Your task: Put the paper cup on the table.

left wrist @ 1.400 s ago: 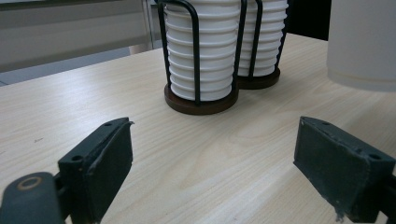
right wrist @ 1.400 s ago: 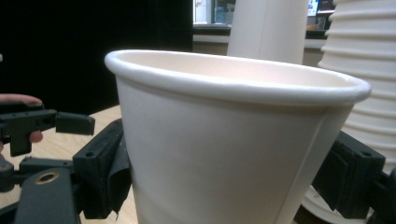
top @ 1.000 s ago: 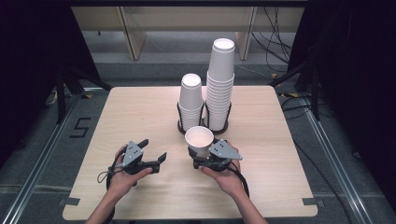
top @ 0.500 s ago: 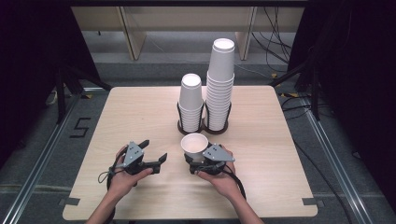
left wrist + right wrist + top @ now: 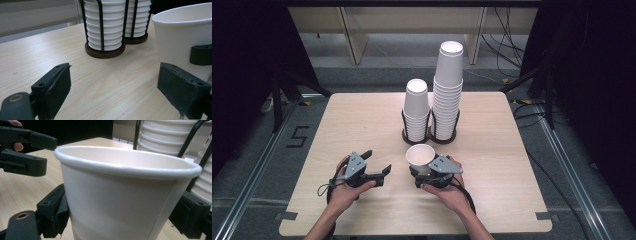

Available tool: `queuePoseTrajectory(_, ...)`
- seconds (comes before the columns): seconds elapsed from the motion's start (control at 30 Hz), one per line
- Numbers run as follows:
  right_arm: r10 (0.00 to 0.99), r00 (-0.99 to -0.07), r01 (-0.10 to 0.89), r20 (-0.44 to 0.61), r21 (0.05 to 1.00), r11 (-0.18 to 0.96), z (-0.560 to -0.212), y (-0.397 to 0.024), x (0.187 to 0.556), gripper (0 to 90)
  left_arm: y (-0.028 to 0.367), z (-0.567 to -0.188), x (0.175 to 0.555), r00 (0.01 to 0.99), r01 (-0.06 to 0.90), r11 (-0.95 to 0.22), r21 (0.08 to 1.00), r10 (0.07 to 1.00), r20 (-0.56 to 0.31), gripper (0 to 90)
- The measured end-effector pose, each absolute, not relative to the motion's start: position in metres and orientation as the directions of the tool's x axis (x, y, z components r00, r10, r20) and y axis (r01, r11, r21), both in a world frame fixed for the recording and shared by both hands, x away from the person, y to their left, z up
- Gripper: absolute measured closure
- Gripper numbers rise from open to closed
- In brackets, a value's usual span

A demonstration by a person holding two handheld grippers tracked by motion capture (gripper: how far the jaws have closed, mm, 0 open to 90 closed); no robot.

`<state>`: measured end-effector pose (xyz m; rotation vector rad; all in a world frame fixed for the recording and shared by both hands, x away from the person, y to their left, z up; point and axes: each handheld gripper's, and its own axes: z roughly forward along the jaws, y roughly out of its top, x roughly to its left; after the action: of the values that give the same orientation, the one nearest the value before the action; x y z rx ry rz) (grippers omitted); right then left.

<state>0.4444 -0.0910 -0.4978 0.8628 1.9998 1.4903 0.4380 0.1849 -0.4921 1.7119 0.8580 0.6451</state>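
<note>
Cup [image 5: 420, 155]: upright, clamped in right tool [image 5: 426, 176], near stacks [image 5: 432, 107].
Left tool [image 5: 378, 165]: jaws wide, empty.

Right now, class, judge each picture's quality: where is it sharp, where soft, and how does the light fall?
High view: table evenly lit, surroundings nearly black, slightly soft overall. Left gripper view: cup stacks and wood grain fairly crisp, the near claw pads slightly soft. Right gripper view: the held cup is close and soft-edged, shaded on its wall; the stacks behind blur.
</note>
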Motion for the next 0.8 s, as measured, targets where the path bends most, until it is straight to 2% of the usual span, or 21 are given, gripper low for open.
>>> queuePoseTrajectory(0.1,0.737,-0.676,0.209,-0.008,0.957,0.202,-0.499,-0.091,0.444,10.0,0.185,-0.492,0.438,0.596,0.229,-0.177,0.957,0.803,0.006,11.3)
queuePoseTrajectory(0.17,0.742,-0.671,0.255,0.011,0.942,0.216,-0.499,-0.091,0.441,5.0,0.185,-0.493,0.438,0.596,0.23,-0.178,0.957,0.803,0.006,11.3)
queuePoseTrajectory(0.23,0.735,-0.678,0.235,-0.009,0.945,0.228,-0.499,-0.092,0.442,2.3,0.185,-0.493,0.438,0.595,0.23,-0.179,0.957,0.803,0.007,11.3)
queuePoseTrajectory(0.37,0.732,-0.679,0.206,-0.049,0.945,0.254,-0.498,-0.094,0.441,0.7,0.186,-0.493,0.438,0.596,0.23,-0.179,0.956,0.803,0.007,11.3)
queuePoseTrajectory(0.43,0.739,-0.673,0.23,-0.026,0.943,0.242,-0.496,-0.093,0.439,0.5,0.186,-0.493,0.438,0.595,0.231,-0.178,0.957,0.804,0.007,11.2)
queuePoseTrajectory(0.47,0.724,-0.688,0.205,-0.037,0.948,0.243,-0.496,-0.093,0.44,0.5,0.186,-0.493,0.438,0.595,0.229,-0.177,0.957,0.804,0.006,11.2)
queuePoseTrajectory(0.8,0.726,-0.686,0.221,-0.047,0.937,0.27,-0.492,-0.105,0.434,0.4,0.185,-0.493,0.438,0.598,0.231,-0.18,0.956,0.801,0.006,11.0)
